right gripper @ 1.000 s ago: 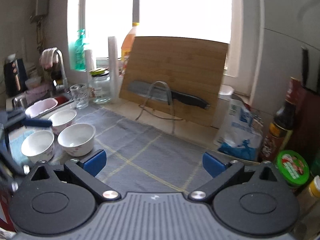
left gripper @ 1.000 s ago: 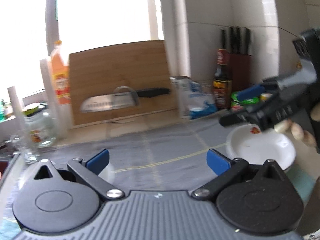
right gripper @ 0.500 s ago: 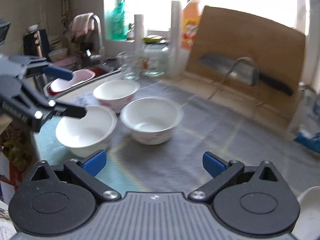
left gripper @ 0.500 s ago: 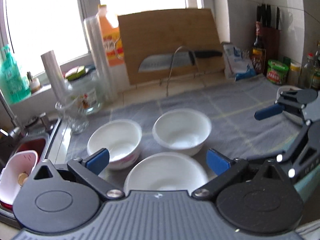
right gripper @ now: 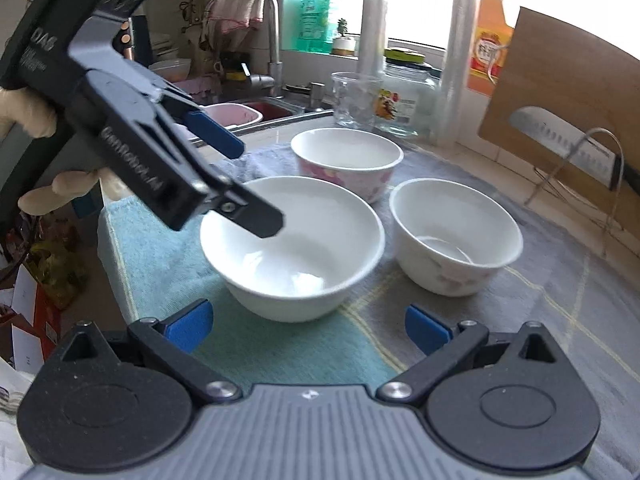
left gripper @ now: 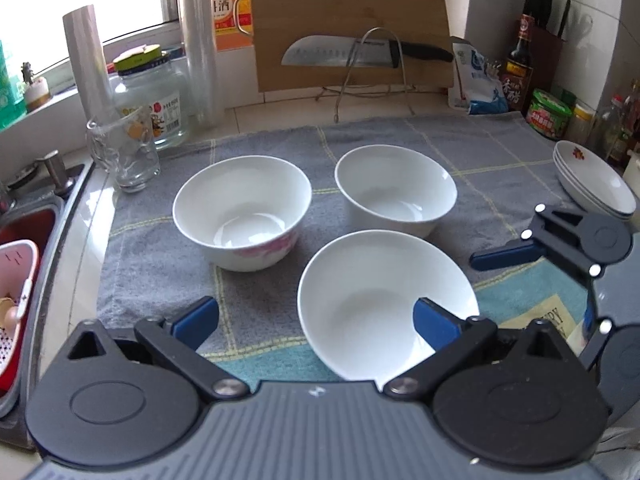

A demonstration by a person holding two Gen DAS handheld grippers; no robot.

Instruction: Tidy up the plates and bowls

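left wrist view: 3 white bowls sit on the grey dish towel, the nearest bowl right under the left gripper, whose jaws gape wide, one blue pad over its rim. right gripper is spread wide too, just short of that bowl. stacked plates lie far right.

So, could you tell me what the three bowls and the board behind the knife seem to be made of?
The three bowls look like glazed white ceramic: glossy, with window glare inside. The board looks like bamboo or wood, matte tan with a visible grain.
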